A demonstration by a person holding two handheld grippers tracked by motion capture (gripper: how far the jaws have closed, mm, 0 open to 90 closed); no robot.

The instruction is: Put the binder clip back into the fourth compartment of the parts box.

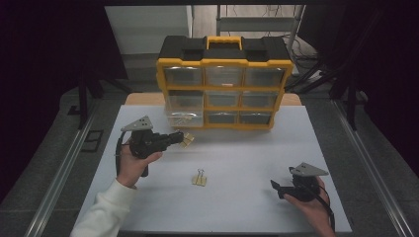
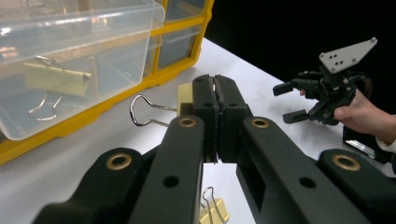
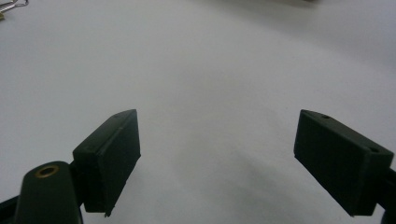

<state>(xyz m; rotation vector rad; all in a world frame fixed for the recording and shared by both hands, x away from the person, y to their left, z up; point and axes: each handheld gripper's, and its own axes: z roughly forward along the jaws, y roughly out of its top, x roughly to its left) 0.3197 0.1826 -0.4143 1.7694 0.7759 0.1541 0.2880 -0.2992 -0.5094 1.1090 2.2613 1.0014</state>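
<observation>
— While the left gripper (image 2: 215, 100) hangs before the cabinet, what's in it?
— Jaws clenched on a pale-yellow binder clip with wire handles (image 2: 184, 100), just outside the pulled-out clear plastic drawer (image 2: 116, 42) of the yellow-and-black drawer cabinet (image 1: 225, 63).
— Right gripper (image 3: 217, 154)?
— Released, jaws wide, low over the white tabletop (image 1: 247, 163), near edge.
— Anything else?
— A second yellow binder clip (image 1: 199, 178) lies mid-table; another sits in the drawer.

binder clip (image 2: 185, 100) | pale yellow, wire handles | lifted before open clear drawer (image 2: 84, 60)
</observation>
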